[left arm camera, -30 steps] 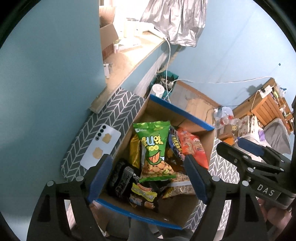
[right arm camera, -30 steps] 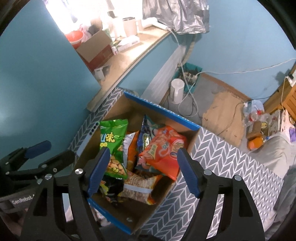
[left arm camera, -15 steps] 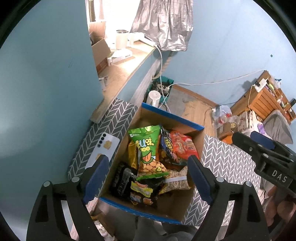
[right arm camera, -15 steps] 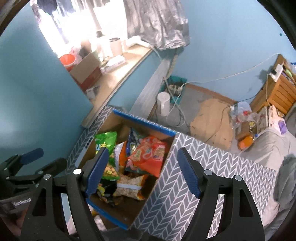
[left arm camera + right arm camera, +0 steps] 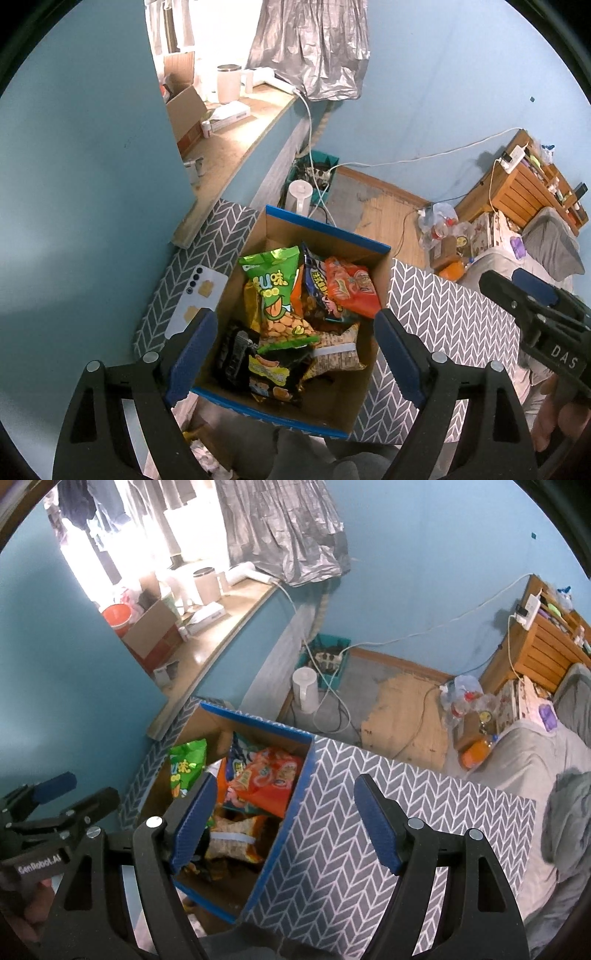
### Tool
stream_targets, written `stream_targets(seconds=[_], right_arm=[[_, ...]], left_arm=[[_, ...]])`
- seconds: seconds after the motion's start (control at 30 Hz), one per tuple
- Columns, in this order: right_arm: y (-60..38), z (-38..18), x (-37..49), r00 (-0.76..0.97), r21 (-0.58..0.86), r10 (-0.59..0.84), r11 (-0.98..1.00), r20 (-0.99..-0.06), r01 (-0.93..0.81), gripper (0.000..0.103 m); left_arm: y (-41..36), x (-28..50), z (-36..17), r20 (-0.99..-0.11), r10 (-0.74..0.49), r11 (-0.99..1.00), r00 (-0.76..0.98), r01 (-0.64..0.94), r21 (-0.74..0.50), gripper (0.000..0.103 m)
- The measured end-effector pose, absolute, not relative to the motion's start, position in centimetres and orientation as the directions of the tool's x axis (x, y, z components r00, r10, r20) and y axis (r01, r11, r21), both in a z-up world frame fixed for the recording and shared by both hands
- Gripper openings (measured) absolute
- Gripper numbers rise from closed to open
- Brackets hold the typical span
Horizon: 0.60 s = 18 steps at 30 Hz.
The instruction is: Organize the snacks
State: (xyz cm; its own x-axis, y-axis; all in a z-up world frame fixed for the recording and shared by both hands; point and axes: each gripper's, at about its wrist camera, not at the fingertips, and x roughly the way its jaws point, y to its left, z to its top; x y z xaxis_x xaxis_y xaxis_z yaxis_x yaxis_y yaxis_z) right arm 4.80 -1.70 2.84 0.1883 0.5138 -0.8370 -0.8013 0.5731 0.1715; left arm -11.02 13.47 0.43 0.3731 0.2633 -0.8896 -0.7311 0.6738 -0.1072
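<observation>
From where I was driving, my left gripper (image 5: 291,356) hung above the cardboard box (image 5: 365,384) with its blue pads spread wide and nothing between them. The box, edged in blue tape, sat on the grey herringbone-patterned table (image 5: 450,306) and held the snacks: a green peanut bag (image 5: 275,291) lay on top toward the left side, an orange-red bag (image 5: 352,286) rested beside it toward the right, a dark blue bag (image 5: 314,284) was wedged between those two, a black packet (image 5: 271,373) lay at the near end, and a pale nut bag (image 5: 338,354) sat just right of it. A white phone (image 5: 195,299) lay face down on the table just left of the box. My right gripper (image 5: 282,825) was also above the table, its pads apart and empty, the left pad over the box's right half and the right pad over bare cloth. In that view the orange-red bag (image 5: 267,782) and green peanut bag (image 5: 186,764) showed inside the box (image 5: 295,801). A white kettle (image 5: 304,688) stood on the floor beyond the table.
</observation>
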Motion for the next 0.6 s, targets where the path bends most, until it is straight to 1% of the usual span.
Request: stream_targets(seconds=[0.33,0.6], right_arm=[[-2.7,3.4,5.4,0.182,0.174,0.524,0.558,-0.832,-0.811,0.076],[-3.5,3.5,5.8,0.170,0.181,0.530,0.546,-0.831,-0.818,0.076]], left_arm=[[12.7,-10.6,0.5,-0.894,0.266,0.664,0.360,-0.741,-0.101,0.088],[11.7,-9.9,0.5,-0.899,0.255,0.641,0.357,-0.758,-0.120,0.088]])
